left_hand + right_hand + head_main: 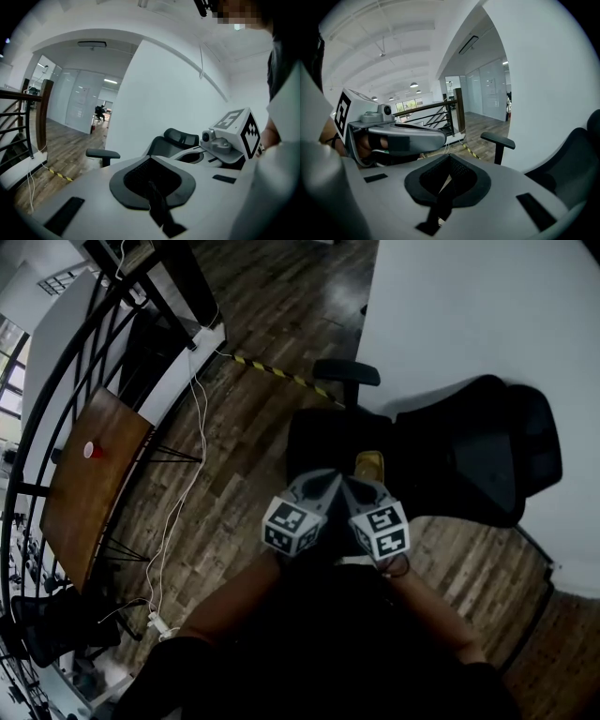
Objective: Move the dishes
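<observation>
Here, no dish can be made out; only a small red object (92, 450), too small to be identified, is seen on a wooden counter (84, 512) well to the left. The left hand-held gripper (326, 482) and the right hand-held gripper (354, 486) are held close together before the body, side by side and aimed forward. In each gripper view the jaws are seen pressed together with nothing between them. A black office chair (469, 456) stands just beyond them, against a white wall (469, 306). Dark plank floor (244, 399) lies open to the left, crossed by a striped tape (281, 374) and white cables (183, 493), and is bounded by a black railing (84, 343).
</observation>
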Action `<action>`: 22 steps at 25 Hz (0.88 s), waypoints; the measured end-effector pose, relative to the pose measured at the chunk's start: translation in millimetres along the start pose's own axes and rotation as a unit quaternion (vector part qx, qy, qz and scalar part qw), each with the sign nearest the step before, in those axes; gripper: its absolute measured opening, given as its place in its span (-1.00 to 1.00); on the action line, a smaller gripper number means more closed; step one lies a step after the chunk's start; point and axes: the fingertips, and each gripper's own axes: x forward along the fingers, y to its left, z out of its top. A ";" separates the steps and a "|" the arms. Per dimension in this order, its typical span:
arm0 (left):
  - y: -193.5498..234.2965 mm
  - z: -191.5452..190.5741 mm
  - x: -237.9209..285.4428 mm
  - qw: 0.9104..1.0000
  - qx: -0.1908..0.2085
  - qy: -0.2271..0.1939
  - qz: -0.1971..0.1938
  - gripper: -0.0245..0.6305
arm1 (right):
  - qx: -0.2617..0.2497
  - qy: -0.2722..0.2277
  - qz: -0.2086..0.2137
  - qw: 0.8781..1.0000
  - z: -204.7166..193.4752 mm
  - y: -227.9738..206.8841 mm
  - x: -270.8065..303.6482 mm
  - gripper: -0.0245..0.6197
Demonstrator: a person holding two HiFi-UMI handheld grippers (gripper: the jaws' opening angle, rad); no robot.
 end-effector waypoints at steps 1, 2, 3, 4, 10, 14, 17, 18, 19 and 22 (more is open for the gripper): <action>3.3 0.3 3.1 1.000 -0.001 0.000 -0.001 -0.94 | -0.001 0.002 0.000 1.000 1.6 -3.0 3.8 -0.89; 5.8 -0.2 6.9 1.000 -0.001 0.001 -0.002 -0.94 | -0.002 0.004 0.001 1.000 2.7 -6.2 6.9 -0.89; 7.5 -0.4 10.8 1.000 0.000 0.003 -0.002 -0.94 | -0.003 0.007 0.003 1.000 2.9 -9.5 9.5 -0.89; 8.5 0.3 14.2 1.000 0.000 0.003 -0.002 -0.94 | -0.003 0.011 0.005 1.000 2.6 -12.5 11.6 -0.89; 10.7 -3.9 31.4 1.000 -0.014 0.009 0.009 -0.94 | -0.010 0.032 0.026 0.999 -7.3 -42.4 20.9 -0.89; 19.4 -13.5 55.3 0.999 -0.011 0.020 0.032 -0.94 | -0.023 0.051 0.047 0.997 -14.4 -74.0 36.3 -0.89; 25.4 -27.2 72.5 0.997 -0.043 0.025 0.058 -0.94 | -0.032 0.085 0.068 0.993 -30.9 -96.2 51.6 -0.89; 28.8 -31.0 79.7 0.996 -0.051 0.027 0.068 -0.94 | -0.036 0.094 0.075 0.992 -34.0 -104.4 58.7 -0.89; 32.9 -34.1 86.3 0.995 -0.058 0.030 0.077 -0.94 | -0.041 0.102 0.082 0.991 -36.4 -111.5 66.1 -0.89; 42.9 -44.2 102.2 0.991 -0.077 0.032 0.107 -0.94 | -0.055 0.123 0.102 0.986 -50.7 -128.7 82.3 -0.89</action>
